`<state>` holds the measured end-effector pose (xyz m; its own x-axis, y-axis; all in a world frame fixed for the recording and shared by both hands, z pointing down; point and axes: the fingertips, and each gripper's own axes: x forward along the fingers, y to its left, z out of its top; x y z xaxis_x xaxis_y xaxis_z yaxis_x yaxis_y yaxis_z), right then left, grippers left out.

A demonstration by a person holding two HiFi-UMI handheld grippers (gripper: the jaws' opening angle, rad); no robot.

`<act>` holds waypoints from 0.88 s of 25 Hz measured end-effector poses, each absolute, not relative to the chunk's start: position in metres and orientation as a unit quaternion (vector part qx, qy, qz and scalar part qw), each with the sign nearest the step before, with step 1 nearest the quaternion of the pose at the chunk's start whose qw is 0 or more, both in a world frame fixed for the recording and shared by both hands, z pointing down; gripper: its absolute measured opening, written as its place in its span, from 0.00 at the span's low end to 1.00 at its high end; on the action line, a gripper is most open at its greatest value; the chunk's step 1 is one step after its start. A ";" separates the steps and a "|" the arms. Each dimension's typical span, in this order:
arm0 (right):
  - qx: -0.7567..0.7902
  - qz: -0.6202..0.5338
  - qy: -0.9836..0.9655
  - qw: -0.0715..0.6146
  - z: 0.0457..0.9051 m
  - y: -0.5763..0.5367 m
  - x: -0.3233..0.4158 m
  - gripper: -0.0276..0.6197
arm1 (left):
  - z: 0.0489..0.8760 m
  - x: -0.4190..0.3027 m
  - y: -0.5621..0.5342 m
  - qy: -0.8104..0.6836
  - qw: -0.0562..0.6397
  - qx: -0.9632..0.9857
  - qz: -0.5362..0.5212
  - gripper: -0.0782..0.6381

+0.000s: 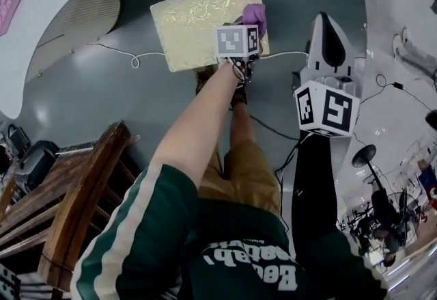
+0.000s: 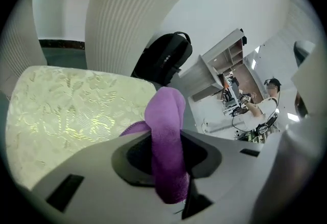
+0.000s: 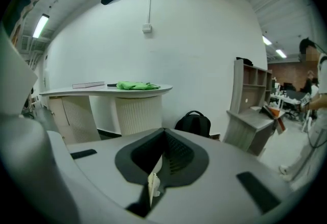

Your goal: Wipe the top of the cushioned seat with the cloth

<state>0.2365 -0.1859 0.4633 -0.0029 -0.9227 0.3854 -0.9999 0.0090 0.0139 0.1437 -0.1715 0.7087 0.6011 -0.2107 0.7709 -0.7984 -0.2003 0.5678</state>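
Observation:
The cushioned seat [image 1: 198,22] is a pale gold patterned square on the grey floor ahead of me. My left gripper [image 1: 247,18] is shut on a purple cloth [image 1: 255,17] at the seat's right edge. In the left gripper view the purple cloth [image 2: 166,136] sticks up between the closed jaws, with the cushioned seat [image 2: 71,116] spreading out to the left. My right gripper [image 1: 326,46] is held off to the right of the seat, above the floor. The right gripper [image 3: 162,159] is shut, with nothing between its jaws.
A wooden chair [image 1: 75,210] stands at my lower left. A white cable [image 1: 130,56] runs across the floor past the seat. A ribbed white counter base [image 2: 138,19] and a black backpack [image 2: 166,57] stand behind the seat. A green cloth [image 3: 135,85] lies on a counter.

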 end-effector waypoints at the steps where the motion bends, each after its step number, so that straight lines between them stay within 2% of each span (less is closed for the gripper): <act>1: 0.694 0.136 -0.692 0.145 0.465 -0.181 0.241 0.05 | 0.713 0.153 -0.169 -0.345 0.534 0.720 0.279 0.29; 5: 0.702 0.152 -0.678 0.155 0.472 -0.164 0.255 0.05 | 0.729 0.172 -0.165 -0.337 0.546 0.712 0.286 0.29; 12: 0.701 0.147 -0.682 0.149 0.471 -0.162 0.263 0.05 | 0.731 0.154 -0.169 -0.336 0.520 0.725 0.301 0.29; 22: 0.653 0.124 -0.735 0.137 0.456 -0.188 0.205 0.05 | 0.730 0.045 -0.174 -0.416 0.524 0.688 0.281 0.29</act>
<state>0.2055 -0.1880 0.4560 -0.1102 -0.9251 0.3635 -0.9931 0.1173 -0.0026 0.0447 -0.1742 0.7302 0.4955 -0.2774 0.8231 -0.8672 -0.1050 0.4867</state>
